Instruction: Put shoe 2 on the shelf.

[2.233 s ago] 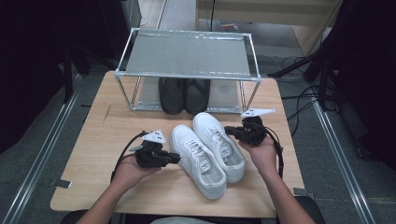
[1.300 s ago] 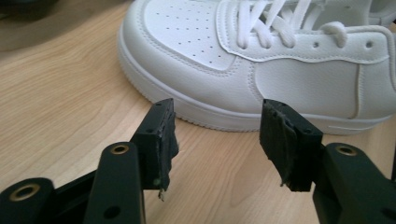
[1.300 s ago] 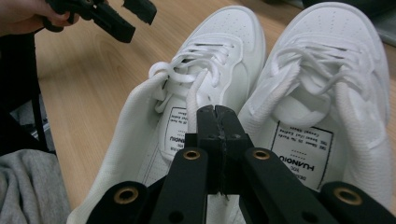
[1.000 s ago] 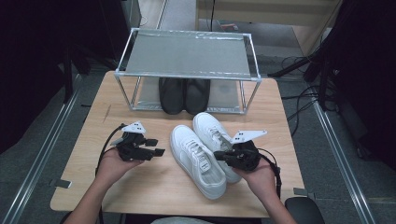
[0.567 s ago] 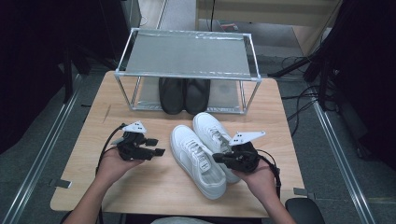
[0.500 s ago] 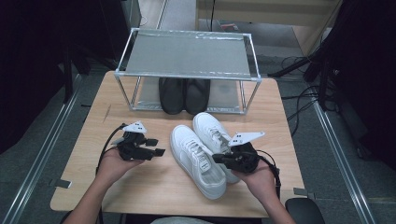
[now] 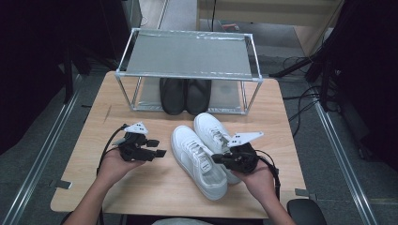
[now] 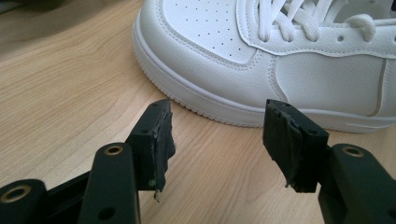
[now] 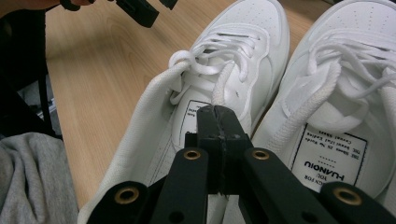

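1. Gripping is my read of the step in hand: my right claw [image 9: 218,122] has its jaws pressed together over the near white sneaker [image 7: 199,160], seemingly at its inner collar edge. I cannot tell for sure whether any material is pinched between them.
2. My left claw [image 8: 215,135] is released, jaws wide apart, hovering low over the bench [image 7: 141,185] just beside that sneaker's toe and touching nothing.
3. The near white sneaker lies on the bench between my two hands, toe pointing away from me. The second white sneaker [image 7: 213,132] lies right against it on my right side.
4. Behind them stands a metal rack [image 7: 187,56] with a pair of black shoes [image 7: 184,95] on its lower level. I judge the white pair is bound for that rack.
5. Next, I think, the left claw should close on the toe end's sidewall, so both claws share the load.
6. The lift calls for keeping the sneaker level and clear of its neighbour.
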Tool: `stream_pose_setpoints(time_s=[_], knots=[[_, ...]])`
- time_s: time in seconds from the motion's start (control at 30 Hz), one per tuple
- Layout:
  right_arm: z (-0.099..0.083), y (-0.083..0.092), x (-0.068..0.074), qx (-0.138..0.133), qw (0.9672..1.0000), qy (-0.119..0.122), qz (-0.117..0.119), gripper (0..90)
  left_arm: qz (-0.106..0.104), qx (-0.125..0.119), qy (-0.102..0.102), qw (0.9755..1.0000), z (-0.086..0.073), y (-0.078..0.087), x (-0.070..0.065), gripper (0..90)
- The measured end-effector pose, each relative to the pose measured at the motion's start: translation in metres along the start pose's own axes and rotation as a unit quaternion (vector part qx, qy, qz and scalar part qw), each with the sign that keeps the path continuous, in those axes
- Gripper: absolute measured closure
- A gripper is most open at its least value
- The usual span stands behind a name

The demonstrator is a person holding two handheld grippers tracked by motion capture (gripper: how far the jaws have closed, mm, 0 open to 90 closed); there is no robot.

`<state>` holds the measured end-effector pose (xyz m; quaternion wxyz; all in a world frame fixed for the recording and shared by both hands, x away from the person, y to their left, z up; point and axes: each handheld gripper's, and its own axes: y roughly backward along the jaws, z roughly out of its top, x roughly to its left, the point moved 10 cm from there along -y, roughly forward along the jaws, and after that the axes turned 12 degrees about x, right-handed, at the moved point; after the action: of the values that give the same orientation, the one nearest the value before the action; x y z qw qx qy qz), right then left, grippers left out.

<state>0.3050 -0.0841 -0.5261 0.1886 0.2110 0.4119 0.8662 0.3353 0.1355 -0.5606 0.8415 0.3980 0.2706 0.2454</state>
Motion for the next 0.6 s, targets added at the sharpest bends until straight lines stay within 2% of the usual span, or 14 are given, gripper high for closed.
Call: stream_pose_setpoints(time_s=[0.2,0.4,0.6], knots=[[0.001,-0.001,-0.001,-0.002,1.0,0.005,-0.003,90.0,0.001,0.002,-0.001,1.0,0.0,0.0,0.0,43.0],[0.009,-0.008,-0.002,-0.007,0.9998,0.008,-0.015,90.0,-0.002,0.002,-0.001,1.0,0.0,-0.001,0.0,43.0],[0.009,-0.008,0.001,-0.007,0.9999,0.002,-0.007,90.0,0.0,0.0,0.0,1.0,-0.001,0.001,0.002,42.8]])
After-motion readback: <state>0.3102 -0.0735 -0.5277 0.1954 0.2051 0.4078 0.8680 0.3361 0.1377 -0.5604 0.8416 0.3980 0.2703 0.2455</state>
